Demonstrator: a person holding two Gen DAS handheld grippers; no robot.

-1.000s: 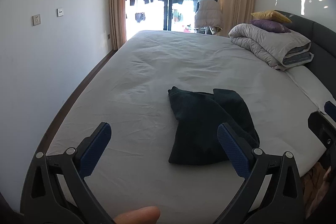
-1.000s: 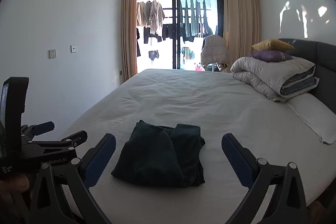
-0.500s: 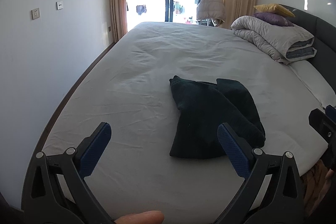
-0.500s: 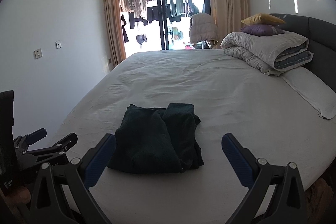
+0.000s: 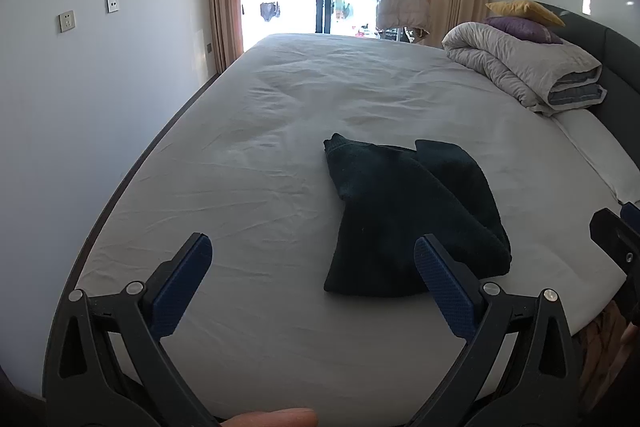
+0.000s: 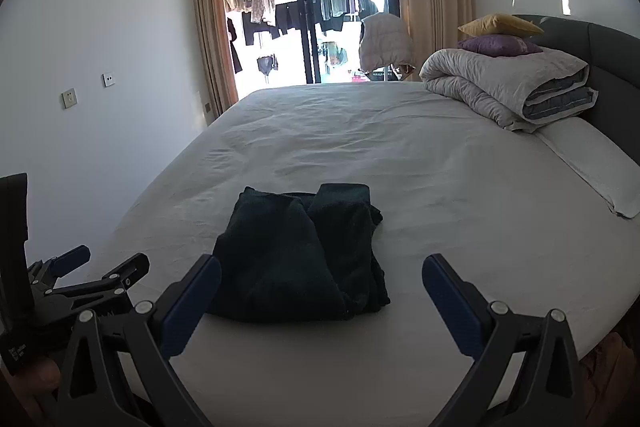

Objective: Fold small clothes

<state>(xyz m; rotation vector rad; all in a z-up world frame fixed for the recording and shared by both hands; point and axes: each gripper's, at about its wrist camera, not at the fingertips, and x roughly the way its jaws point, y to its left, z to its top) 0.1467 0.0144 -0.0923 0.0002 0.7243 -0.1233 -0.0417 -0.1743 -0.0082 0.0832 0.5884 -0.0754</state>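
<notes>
The left gripper was spread wide with nothing between its blue pads, held above the near edge of the bed. The right gripper stood the same way — jaws apart, empty. Neither touched the cloth.

Just beyond both tools lay the dark green garment, the one landmark on the sheet. It sat near the bed's near edge, roughly midway between the two grippers in the right wrist view, and off toward the right finger in the left wrist view. It looked already folded into a compact bundle, two lobes side by side, one lapping the other, though the far corner stuck up a little and the edges were not square.

Well beyond the garment, toward the headboard side, sat a rolled grey duvet with two cushions on top; a white pillow lay nearer than that.

By my judgement the folding was mostly done — perhaps a final fold or tidying remained, and no other small clothes showed on the bed.
</notes>
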